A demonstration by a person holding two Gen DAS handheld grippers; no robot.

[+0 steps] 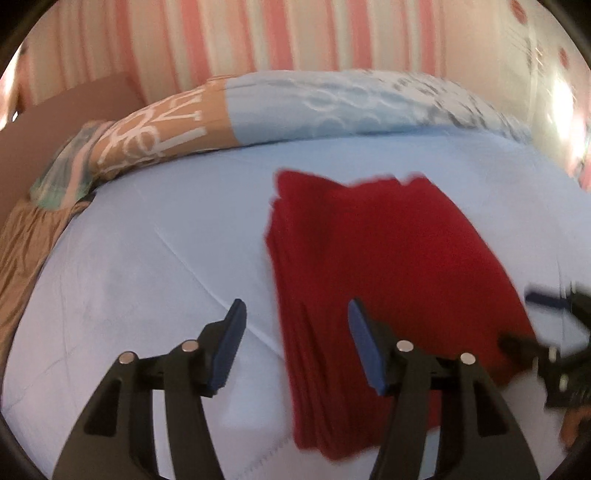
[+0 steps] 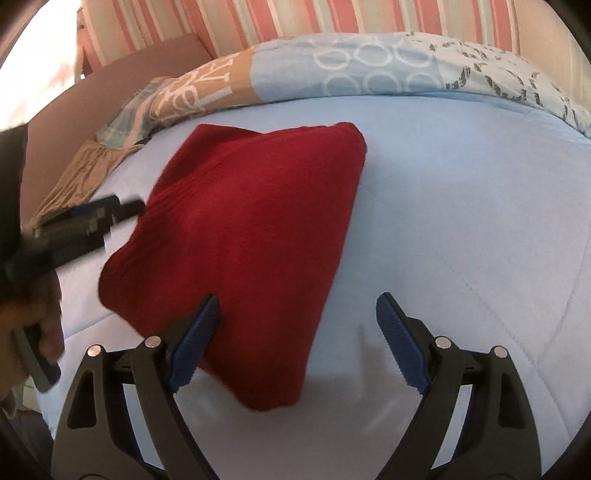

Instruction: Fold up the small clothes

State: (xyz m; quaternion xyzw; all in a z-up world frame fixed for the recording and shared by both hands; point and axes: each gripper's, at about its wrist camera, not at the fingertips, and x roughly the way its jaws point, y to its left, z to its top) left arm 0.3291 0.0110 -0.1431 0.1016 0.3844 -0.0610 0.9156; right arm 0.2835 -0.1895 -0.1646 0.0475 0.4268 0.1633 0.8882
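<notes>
Cloth, red, folded, lies on bed. My left claw and right claw both spread, pinching nothing.

The folded knit cloth is dark red with thin ribbed lines, and it lies on a plain light blue bed sheet. The pillow behind it is light blue with white rings, has a tan patch with white letters, and a pale part with grey marks, and the wall has pink, white and soft green stripes. Both the left gripper and the right gripper are black with blue pads.
</notes>
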